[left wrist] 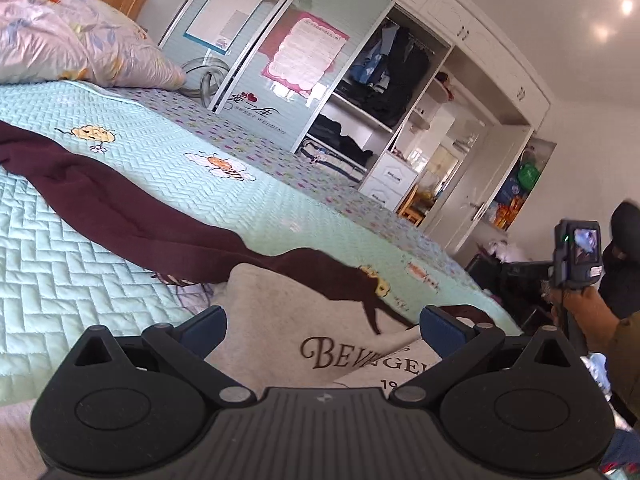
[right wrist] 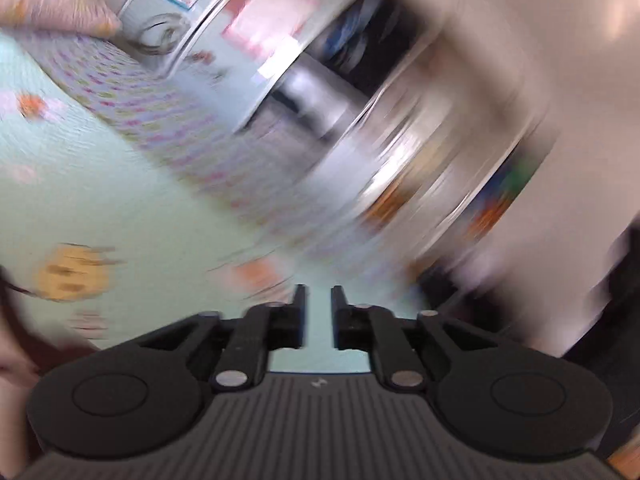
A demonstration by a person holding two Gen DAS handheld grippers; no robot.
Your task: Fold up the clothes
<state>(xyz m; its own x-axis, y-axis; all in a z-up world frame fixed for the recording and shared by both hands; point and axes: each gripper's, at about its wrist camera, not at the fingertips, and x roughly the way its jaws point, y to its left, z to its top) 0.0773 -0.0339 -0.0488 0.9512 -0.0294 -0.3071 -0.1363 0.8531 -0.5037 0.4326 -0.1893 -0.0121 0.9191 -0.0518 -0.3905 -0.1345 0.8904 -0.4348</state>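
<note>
A cream sweatshirt (left wrist: 280,320) with dark lettering lies on the near edge of the bed, straight ahead of the left gripper (left wrist: 322,326), and a long maroon garment (left wrist: 120,196) trails across the quilt behind and partly over it. Both look soft and limp, fairly thick knits that will sag and bunch rather than hold a crease; light enough for one pinch, but the loose parts will drag. A hem, cuff or shoulder seam seems the sensible place to pinch, not the slack middle. Whether either piece is part-folded I cannot say; the cream one shows an overlapped layer near the lettering.

The left gripper's jaws stand wide apart, empty, over the cream cloth. The right gripper (right wrist: 318,300), held up off to the side, has its jaws nearly together with a narrow gap and nothing between them; its view is badly blurred.

The quilt (left wrist: 80,248) is pale green, padded and slightly yielding. Beyond it stand a pillow (left wrist: 72,36) and an open wardrobe (left wrist: 400,80).
</note>
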